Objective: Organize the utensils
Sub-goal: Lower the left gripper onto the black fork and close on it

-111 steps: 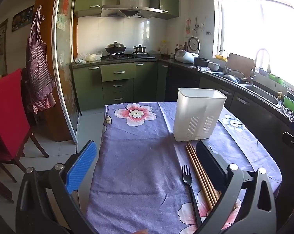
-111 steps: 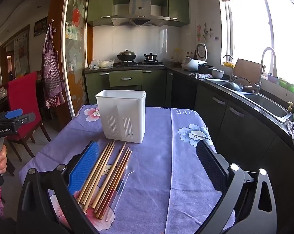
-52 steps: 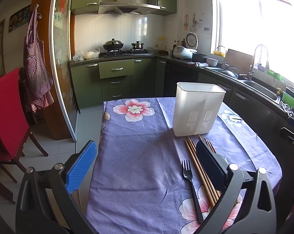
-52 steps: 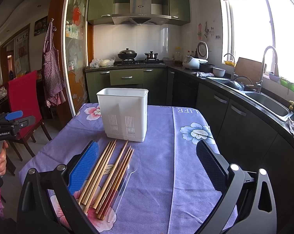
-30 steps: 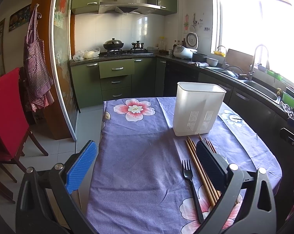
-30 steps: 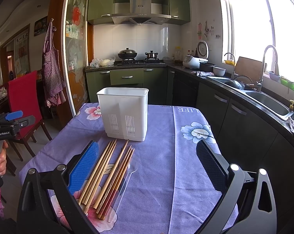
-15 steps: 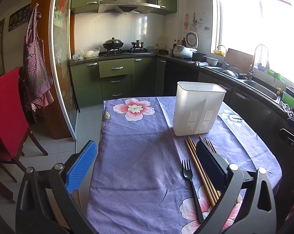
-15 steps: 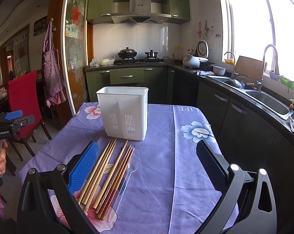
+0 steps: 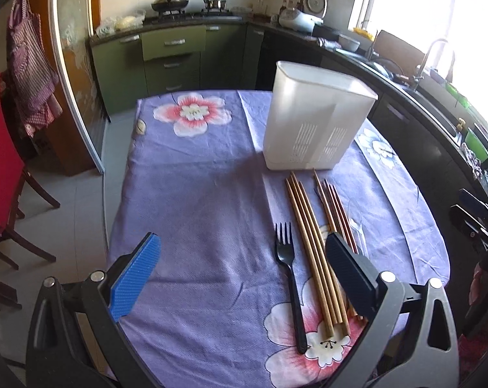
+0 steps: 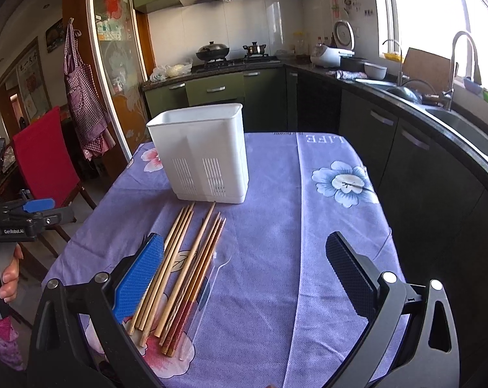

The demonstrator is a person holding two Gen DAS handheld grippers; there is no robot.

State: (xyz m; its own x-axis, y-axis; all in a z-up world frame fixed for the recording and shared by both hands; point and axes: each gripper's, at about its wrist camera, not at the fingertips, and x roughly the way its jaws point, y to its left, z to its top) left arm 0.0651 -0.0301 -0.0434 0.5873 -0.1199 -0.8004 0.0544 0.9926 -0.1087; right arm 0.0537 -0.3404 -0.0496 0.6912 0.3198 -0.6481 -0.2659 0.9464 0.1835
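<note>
Purple flowered tablecloth point(image 9: 195, 194) carries all items. Left claw point(image 9: 240, 265) hangs wide open, holding nothing, above the black fork point(image 9: 289, 278). Wooden chopsticks point(image 10: 182, 265) lie before the white holder point(image 10: 205, 155). Right claw point(image 10: 244, 271) is wide open, empty, above the cloth.

I see a matt woven cloth point(image 9: 195, 200) on the desk, smooth wooden chopsticks point(image 9: 312, 245), a glossy black plastic fork point(image 9: 291, 278), a translucent white plastic holder point(image 10: 202, 155) and ribbed rubbery fingers point(image 10: 138, 278).
</note>
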